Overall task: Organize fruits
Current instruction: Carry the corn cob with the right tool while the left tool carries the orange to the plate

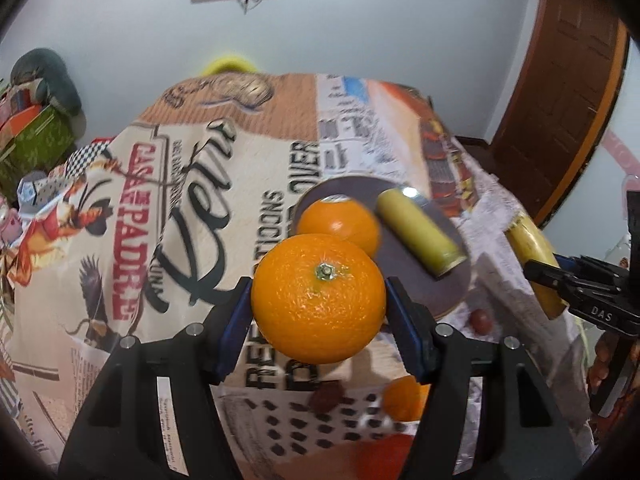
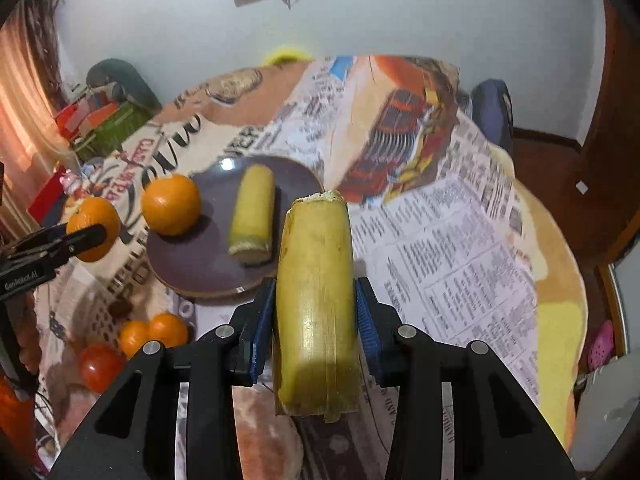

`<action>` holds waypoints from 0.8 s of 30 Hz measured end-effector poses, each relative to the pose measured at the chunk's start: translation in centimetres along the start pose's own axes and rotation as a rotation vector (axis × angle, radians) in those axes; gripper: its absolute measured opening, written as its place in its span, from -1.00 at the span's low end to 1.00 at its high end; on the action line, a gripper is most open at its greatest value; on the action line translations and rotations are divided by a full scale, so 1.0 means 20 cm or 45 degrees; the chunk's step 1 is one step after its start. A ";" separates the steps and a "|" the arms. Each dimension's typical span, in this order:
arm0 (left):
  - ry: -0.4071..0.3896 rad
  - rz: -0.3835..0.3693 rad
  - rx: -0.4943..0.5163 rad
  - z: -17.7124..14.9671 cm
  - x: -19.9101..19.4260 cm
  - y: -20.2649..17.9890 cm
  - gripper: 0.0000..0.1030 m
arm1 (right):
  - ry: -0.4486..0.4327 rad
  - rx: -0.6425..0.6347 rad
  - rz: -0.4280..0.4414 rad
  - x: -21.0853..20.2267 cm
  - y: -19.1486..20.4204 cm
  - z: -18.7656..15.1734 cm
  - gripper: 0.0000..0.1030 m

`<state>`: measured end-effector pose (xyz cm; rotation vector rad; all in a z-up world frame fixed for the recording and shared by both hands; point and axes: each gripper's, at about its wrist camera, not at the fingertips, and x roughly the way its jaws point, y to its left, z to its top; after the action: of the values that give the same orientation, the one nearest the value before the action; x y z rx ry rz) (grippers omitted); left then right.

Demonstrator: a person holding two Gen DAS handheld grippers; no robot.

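Oranges dominate the left wrist view. The left gripper (image 1: 319, 300) is clenched on a big orange (image 1: 319, 298), its blue pads pressing the fruit's two sides at its widest part, so the round skin cannot roll out; the stem end faces the camera. The fruit is carried above the printed tablecloth (image 1: 192, 200), just below the purple plate (image 1: 452, 276) at centre right of the frame. On that plate a second orange (image 1: 340, 222) and a short yellow stalk piece (image 1: 420, 236) already lie, which suggests the plate is where the fruit is being gathered and the held orange is headed there. Another small orange (image 1: 404, 398) waits on the cloth at lower right. At the right edge the other tongs appear with a yellow piece.

From the right wrist view, the right gripper (image 2: 316, 316) grasps a thick yellow stalk (image 2: 316, 300) across its middle, long axis pointing away from the camera, likely to lay it flat beside its twin. The plate (image 2: 192, 264) sits centre left, close beyond the stalk's far end. Two small oranges (image 2: 154, 330) and a red tomato (image 2: 100, 366) remain on the cloth at lower left, so the sorting looks partly done.
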<state>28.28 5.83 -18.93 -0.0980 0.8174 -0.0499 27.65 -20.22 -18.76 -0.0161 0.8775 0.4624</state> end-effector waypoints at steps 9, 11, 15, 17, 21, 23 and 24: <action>0.012 -0.081 0.052 0.04 0.04 -0.17 0.25 | -0.089 -0.017 0.031 -0.06 0.04 0.11 -0.30; 0.030 -0.092 0.065 0.04 0.08 -0.20 0.25 | -0.098 -0.018 0.036 -0.04 0.05 0.13 -0.30; 0.063 -0.101 0.081 0.03 0.15 -0.23 0.25 | -0.103 -0.012 0.054 0.00 0.05 0.16 -0.30; 0.087 -0.103 0.072 0.03 0.20 -0.23 0.25 | -0.104 -0.007 0.065 0.03 0.06 0.18 -0.30; 0.108 -0.106 0.045 0.04 0.27 -0.20 0.25 | -0.095 -0.011 0.084 0.09 0.07 0.21 -0.30; 0.093 -0.110 0.047 0.05 0.27 -0.20 0.25 | -0.083 -0.019 0.086 0.14 0.09 0.22 -0.30; 0.083 -0.107 0.053 0.06 0.27 -0.20 0.25 | -0.077 -0.022 0.087 0.15 0.09 0.23 -0.30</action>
<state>32.84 1.53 -21.53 -0.0915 0.8771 -0.1500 31.94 -16.50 -17.81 0.0120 0.8165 0.5315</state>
